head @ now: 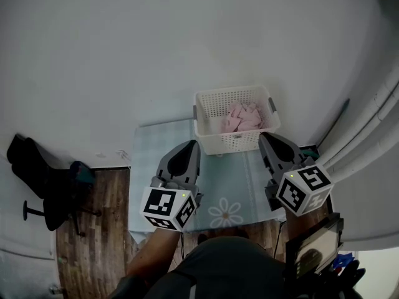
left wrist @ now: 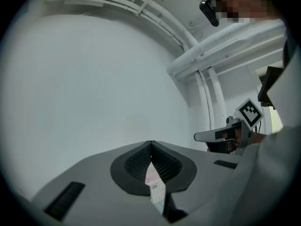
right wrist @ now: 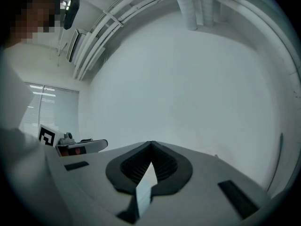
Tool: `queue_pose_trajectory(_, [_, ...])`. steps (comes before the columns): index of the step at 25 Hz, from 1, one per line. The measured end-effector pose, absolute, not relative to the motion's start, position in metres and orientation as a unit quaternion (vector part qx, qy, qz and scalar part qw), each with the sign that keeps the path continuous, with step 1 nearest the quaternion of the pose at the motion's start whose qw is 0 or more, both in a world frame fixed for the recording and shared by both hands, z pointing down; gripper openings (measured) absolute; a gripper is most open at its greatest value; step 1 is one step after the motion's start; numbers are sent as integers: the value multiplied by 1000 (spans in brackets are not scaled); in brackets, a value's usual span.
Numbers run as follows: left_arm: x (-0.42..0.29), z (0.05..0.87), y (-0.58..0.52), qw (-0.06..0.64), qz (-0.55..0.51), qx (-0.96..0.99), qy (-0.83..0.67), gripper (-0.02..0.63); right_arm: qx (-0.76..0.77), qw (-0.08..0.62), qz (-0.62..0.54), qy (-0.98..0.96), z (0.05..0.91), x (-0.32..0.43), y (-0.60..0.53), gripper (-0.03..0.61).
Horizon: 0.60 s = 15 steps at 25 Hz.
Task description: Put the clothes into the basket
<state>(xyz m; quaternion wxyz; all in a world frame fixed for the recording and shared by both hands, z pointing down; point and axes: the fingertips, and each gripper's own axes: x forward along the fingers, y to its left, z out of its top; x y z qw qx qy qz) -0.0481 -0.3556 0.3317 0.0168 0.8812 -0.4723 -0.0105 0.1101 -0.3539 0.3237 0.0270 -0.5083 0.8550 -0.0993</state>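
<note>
A white slatted basket (head: 234, 141) stands at the far edge of a small table (head: 151, 167) covered with a pale flowered cloth. Pink clothes (head: 242, 117) lie bunched inside the basket. My left gripper (head: 194, 143) hovers level just in front of the basket's left corner, its jaws shut with nothing between them. At the basket's right corner my right gripper (head: 262, 136) is also shut and empty. In the left gripper view the closed jaws (left wrist: 150, 143) face the white wall, with the right gripper (left wrist: 202, 136) alongside. The right gripper view shows its closed jaws (right wrist: 150, 143) and the left gripper (right wrist: 101, 144).
A black chair (head: 50, 179) stands on the wooden floor (head: 93, 248) to the left of the table. White pipes (head: 368, 129) run along the wall at the right. A dark screen (head: 315, 245) sits at the lower right beside the person.
</note>
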Motion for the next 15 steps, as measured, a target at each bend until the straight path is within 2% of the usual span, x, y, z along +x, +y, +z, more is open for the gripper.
queue_pose_trajectory(9, [-62, 334, -357, 30, -16, 874, -484, 9, -510, 26, -92, 855, 323, 110, -354, 12])
queue_pose_trajectory(15, [-83, 332, -344, 15, -12, 879, -477, 9, -507, 23, -80, 858, 324, 85, -344, 12])
